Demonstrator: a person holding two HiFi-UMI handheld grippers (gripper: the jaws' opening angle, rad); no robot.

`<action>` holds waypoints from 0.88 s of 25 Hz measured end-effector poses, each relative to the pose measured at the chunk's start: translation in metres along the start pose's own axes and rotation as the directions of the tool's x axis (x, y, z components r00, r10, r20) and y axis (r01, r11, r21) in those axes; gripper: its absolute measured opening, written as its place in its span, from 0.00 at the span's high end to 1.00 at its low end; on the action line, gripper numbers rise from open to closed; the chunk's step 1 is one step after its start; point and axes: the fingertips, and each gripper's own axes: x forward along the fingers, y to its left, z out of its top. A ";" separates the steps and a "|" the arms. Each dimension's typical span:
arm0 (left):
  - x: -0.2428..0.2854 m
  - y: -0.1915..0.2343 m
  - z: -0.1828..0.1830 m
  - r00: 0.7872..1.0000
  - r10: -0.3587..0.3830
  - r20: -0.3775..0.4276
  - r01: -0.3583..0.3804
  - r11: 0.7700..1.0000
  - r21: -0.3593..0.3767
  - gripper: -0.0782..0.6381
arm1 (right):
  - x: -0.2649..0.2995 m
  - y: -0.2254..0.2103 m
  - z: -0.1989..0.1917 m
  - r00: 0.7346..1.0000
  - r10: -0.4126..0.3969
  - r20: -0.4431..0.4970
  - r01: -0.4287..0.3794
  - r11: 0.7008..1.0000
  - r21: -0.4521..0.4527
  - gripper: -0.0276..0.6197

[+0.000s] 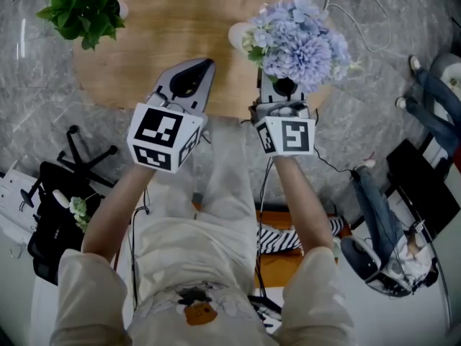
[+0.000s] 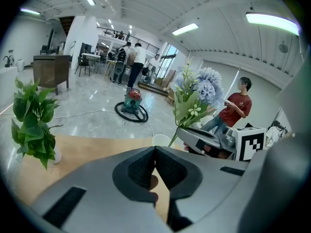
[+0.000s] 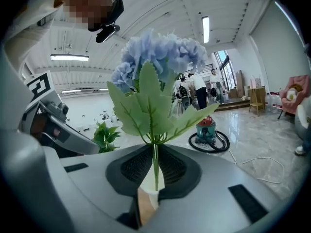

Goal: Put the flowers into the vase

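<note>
Grey left gripper point(image 2: 155, 150), right gripper point(image 3: 155, 149) — shirt point(image 1: 180, 258) seemingly cream.

Ahead of the left gripper point(image 1: 209, 65) it's bare table point(image 1: 173, 20) at 12 o'clock (potted plant point(image 1: 83, 9) at 10, vase point(image 1: 239, 34) at 2).

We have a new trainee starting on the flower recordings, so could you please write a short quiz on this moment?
1. True or false: the left gripper holds the flowers.
2. Where does the white vase stand?
A. on the wooden table
B. on the floor
C. between the left gripper's jaws
3. Fill in: the right gripper is shut on the flowers' ____.

Key
1. False: the left gripper is shut with nothing in it; the right gripper holds the flowers.
2. A
3. stem
</note>
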 end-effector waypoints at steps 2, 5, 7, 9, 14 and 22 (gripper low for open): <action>-0.001 0.001 -0.001 1.000 0.000 0.002 0.000 1.000 -0.001 0.88 | 0.001 0.001 -0.007 1.000 0.002 -0.021 -0.002 1.000 -0.001 0.93; -0.002 0.001 -0.001 1.000 0.000 0.004 0.000 1.000 -0.003 0.88 | 0.000 0.001 -0.015 0.999 0.001 -0.048 -0.001 1.000 -0.001 0.93; -0.002 0.000 -0.001 1.000 0.001 0.004 -0.001 1.000 -0.002 0.88 | -0.001 0.000 -0.021 0.997 -0.008 -0.082 0.006 1.000 -0.022 0.92; -0.004 -0.004 -0.001 1.000 0.002 0.006 -0.002 1.000 0.001 0.88 | -0.003 -0.001 -0.025 0.992 -0.019 -0.121 0.012 0.998 -0.059 0.92; -0.004 -0.008 -0.001 1.000 0.000 0.003 0.000 1.000 0.004 0.88 | -0.004 -0.001 -0.029 0.989 -0.002 -0.146 -0.009 0.997 -0.071 0.93; 0.000 -0.004 -0.002 1.000 -0.012 -0.004 0.012 1.000 0.001 0.88 | -0.002 -0.003 -0.038 0.984 -0.021 -0.175 0.013 0.999 -0.044 0.92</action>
